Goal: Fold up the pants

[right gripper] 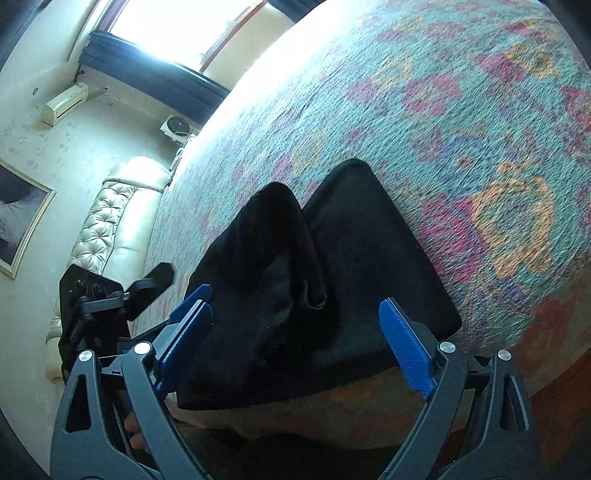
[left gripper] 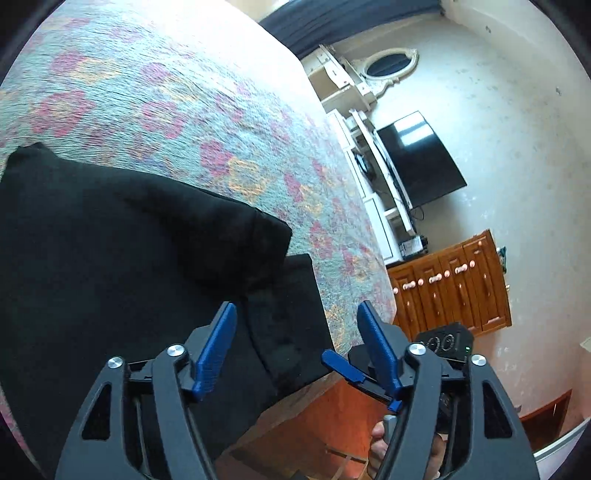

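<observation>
Black pants [left gripper: 129, 258] lie folded in a thick bundle on a floral bedspread [left gripper: 166, 110], close to the bed's near edge. My left gripper [left gripper: 297, 332] hovers open over the bundle's right end, and its blue pads touch no cloth. In the right wrist view the pants [right gripper: 351, 266] show a folded layer with a loose hem on top. My right gripper [right gripper: 295, 332] stands open above their near edge with nothing pressed between its pads. The other gripper's black body [right gripper: 88, 306] shows at the left, held by a hand.
The bedspread [right gripper: 461, 129] stretches far beyond the pants. Past the bed's edge stand a dark TV [left gripper: 417, 158] on a white shelf unit and a wooden dresser [left gripper: 450, 291]. A cream tufted sofa [right gripper: 110, 229] sits by the wall under a bright window [right gripper: 177, 29].
</observation>
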The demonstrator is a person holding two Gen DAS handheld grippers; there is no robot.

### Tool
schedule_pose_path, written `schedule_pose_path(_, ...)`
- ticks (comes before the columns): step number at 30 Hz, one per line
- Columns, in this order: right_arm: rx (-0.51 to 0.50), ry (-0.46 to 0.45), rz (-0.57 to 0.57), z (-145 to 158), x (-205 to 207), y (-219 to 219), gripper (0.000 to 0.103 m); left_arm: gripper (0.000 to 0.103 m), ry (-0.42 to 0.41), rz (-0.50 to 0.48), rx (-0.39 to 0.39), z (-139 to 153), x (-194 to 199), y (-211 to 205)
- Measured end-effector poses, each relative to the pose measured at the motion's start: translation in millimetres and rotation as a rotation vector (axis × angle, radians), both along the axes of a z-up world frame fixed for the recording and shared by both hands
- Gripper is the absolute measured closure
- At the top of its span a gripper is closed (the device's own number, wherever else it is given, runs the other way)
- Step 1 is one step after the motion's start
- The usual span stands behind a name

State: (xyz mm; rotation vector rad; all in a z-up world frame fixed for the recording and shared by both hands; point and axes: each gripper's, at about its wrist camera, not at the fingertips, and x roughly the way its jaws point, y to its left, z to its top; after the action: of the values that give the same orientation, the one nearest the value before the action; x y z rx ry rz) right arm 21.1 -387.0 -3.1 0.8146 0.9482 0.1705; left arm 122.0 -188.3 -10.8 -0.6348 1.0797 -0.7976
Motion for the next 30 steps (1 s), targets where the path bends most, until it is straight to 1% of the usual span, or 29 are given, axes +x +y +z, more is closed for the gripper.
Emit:
schedule_pose_path(2, -0.018, -0.004, 0.050, 0.1, 7.3, 3.8, 0.011, 0.033, -0.004, 0.062, -0.008, 0.8, -8.3, 27.5)
schedule_pose_path(4, -0.068, 0.002, 0.097, -0.8, 17.7, 8.8, 0.011, 0.033, -0.015, 0.129, 0.016, -1.7, -16.0, 57.1)
schedule_pose_path(6, -0.087, 0.012, 0.121, -4.9, 28.8, 11.2, 0.011, 0.031, -0.008, 0.194, 0.033, -7.9, -20.7, 85.4)
schedule_pose_path(8, -0.087, 0.023, 0.140, -9.6, 38.6, 14.8, 0.011, 0.031, 0.025, 0.247, 0.000, -17.7, -23.1, 110.8)
schedule_pose_path(9, -0.089, 0.022, 0.152, -11.2, 43.3, 17.7, 0.011, 0.028, 0.046, 0.279, -0.001, -22.0, -24.4, 122.4)
schedule_pose_path(11, -0.093, 0.027, 0.171, -12.9, 51.0, 24.2, 0.011, 0.027, 0.086, 0.340, -0.021, -32.8, -26.0, 143.3)
schedule_pose_path(14, -0.102, 0.030, 0.199, -13.1, 58.2, 33.5, 0.013, 0.027, 0.137, 0.387, -0.058, -49.6, -30.2, 158.5)
schedule_pose_path(16, -0.048, 0.046, 0.249, -16.0, 63.7, 43.2, 0.045, 0.027, 0.171, 0.383, -0.070, -59.8, -31.7, 159.3)
schedule_pose_path(18, -0.040, 0.083, 0.267, -22.6, 65.4, 50.2, 0.047, 0.027, 0.194, 0.374, -0.065, -68.4, -31.5, 155.6)
schedule_pose_path(19, -0.051, 0.091, 0.270, -24.6, 67.2, 52.3, 0.055, 0.027, 0.206, 0.369, -0.061, -72.1, -31.4, 152.6)
schedule_pose_path(20, -0.061, 0.097, 0.267, -25.5, 68.6, 52.3, 0.061, 0.027, 0.218, 0.362, -0.061, -75.1, -31.9, 150.4)
schedule_pose_path(21, -0.062, 0.104, 0.259, -24.9, 68.7, 50.6, 0.079, 0.027, 0.226, 0.358, -0.062, -75.7, -30.8, 147.7)
schedule_pose_path(22, -0.046, 0.096, 0.255, -21.7, 68.7, 47.7, 0.084, 0.027, 0.223, 0.359, -0.062, -75.4, -31.4, 145.1)
schedule_pose_path(23, -0.047, 0.076, 0.251, -17.2, 65.8, 43.5, 0.087, 0.027, 0.215, 0.359, -0.060, -73.8, -31.5, 142.8)
schedule_pose_path(26, -0.122, 0.003, 0.259, 10.5, 57.2, 39.7, 0.094, 0.027, 0.210, 0.343, -0.057, -69.0, -28.4, 134.2)
schedule_pose_path(28, -0.147, -0.033, 0.252, 25.7, 51.2, 30.7, 0.095, 0.027, 0.206, 0.330, -0.070, -65.4, -26.5, 128.2)
schedule_pose_path(30, -0.200, -0.060, 0.232, 38.7, 43.2, 19.7, 0.095, 0.027, 0.191, 0.315, -0.069, -61.7, -24.7, 122.5)
